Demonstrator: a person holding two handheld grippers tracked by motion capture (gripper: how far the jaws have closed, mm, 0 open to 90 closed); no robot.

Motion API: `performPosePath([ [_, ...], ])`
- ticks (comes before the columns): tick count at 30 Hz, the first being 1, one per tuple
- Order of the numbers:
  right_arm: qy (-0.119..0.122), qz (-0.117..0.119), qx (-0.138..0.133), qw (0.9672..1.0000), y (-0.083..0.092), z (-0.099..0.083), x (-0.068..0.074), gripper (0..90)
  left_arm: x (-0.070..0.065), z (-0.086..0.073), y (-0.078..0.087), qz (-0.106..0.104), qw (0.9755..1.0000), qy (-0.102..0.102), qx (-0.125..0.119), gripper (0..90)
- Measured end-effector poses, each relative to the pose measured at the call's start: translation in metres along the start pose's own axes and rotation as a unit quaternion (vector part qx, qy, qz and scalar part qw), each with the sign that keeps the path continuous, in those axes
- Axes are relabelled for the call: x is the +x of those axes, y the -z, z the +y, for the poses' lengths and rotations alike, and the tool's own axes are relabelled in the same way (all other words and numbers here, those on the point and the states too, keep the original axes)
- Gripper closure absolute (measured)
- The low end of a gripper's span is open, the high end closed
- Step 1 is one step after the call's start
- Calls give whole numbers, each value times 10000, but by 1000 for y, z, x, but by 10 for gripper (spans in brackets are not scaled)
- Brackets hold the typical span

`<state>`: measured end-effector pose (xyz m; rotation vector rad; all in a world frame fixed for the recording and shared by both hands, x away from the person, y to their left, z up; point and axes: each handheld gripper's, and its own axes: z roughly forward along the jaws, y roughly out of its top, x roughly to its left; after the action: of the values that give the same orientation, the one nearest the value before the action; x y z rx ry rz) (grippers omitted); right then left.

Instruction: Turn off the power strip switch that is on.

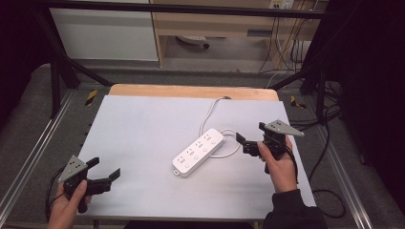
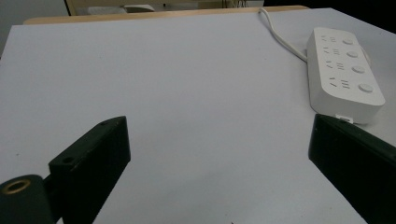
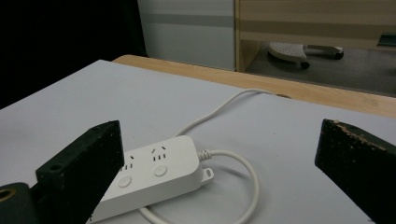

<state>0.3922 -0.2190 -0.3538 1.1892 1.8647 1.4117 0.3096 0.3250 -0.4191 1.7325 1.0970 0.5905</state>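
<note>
- Left gripper point(image 1: 104, 171): held in the person's left hand point(image 1: 71, 202) near the front left corner of the white table mat point(image 1: 143, 129). Its jaws stand wide apart with nothing between them. In the left gripper view only bare mat lies between the two black fingers point(image 2: 91, 161).
- Power strip point(image 1: 198, 151): the work item. It lies flat on the mat, slightly right of centre and set diagonally, with sockets and buttons facing up. It is well apart from the left fingers, ahead of them and off toward the right-hand finger in the left gripper view. It is near the right fingers, just ahead of and below them.
- Cord point(image 1: 217, 125): exits the far end of the strip, forms a loop beside that end, then runs to the back edge of the table. The loop lies directly ahead of the right gripper's open gap.
- Right gripper point(image 1: 248, 138): held in the person's right hand point(image 1: 279, 164), above the mat just beside the cord end of the strip. Its jaws are spread wide and empty. In the right gripper view the left-hand finger point(image 3: 84, 163) overlaps the strip's near edge, but contact cannot be confirmed.
- Step in hand (judgement): approach phase. Neither gripper holds or clearly touches the strip.
- Next move (judgement): lower the right fingers to straddle the strip's cord end, then close. Bring the left gripper across to steady the opposite end. Keep the cord loop clear of the fingers.
</note>
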Motion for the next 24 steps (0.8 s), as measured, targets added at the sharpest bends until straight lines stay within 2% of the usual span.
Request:
performPosePath([
  [12, -186, -400, -80, 9990, 26, -16, -29, 24, 0, 0, 0, 1, 10000, 4, -18, 53],
  [24, -274, -910, -83, 9954, 33, -58, -54, 31, 0, 0, 0, 2, 10000, 8, -11, 53],
])
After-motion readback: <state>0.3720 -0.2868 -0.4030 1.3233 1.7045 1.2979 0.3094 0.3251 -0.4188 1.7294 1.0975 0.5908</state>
